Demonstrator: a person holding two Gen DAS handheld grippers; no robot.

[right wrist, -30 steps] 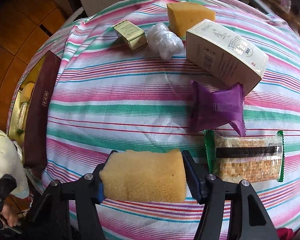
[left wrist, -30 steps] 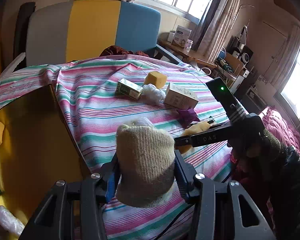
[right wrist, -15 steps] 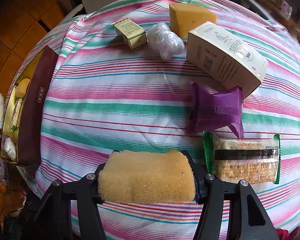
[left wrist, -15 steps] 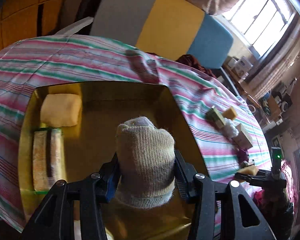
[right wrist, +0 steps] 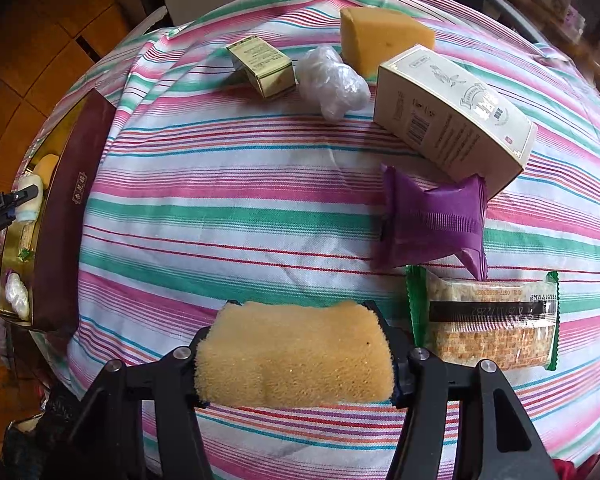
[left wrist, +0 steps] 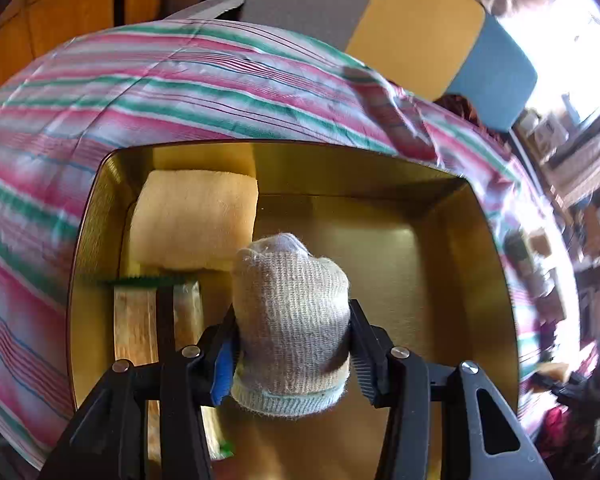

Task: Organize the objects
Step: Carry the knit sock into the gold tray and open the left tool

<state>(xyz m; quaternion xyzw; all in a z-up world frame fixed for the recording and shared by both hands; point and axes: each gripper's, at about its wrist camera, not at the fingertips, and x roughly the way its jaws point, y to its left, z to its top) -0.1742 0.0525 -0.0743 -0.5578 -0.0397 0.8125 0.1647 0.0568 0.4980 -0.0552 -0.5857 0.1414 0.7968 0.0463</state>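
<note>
My left gripper (left wrist: 292,354) is shut on a rolled beige knitted sock (left wrist: 290,320) and hangs over the gold tin box (left wrist: 472,280). Inside the box, at its left, lie a yellow sponge (left wrist: 196,220) and a wrapped cracker bar (left wrist: 140,320). My right gripper (right wrist: 296,354) is shut on a yellow sponge (right wrist: 294,360) just above the striped cloth (right wrist: 228,208). The right wrist view also shows the box (right wrist: 56,220) at the far left, with the left gripper (right wrist: 18,200) and the sock (right wrist: 30,200) over it.
On the cloth lie a cracker packet (right wrist: 488,328), a purple sachet (right wrist: 432,224), a cream carton (right wrist: 452,112), a crumpled plastic bag (right wrist: 332,80), a small green box (right wrist: 262,66) and another sponge (right wrist: 380,36). A grey, yellow and blue chair (left wrist: 412,28) stands behind the table.
My left gripper has swung with the sock from above the cloth to above the gold box and has sunk closer to it. The right gripper holds still with its sponge.
</note>
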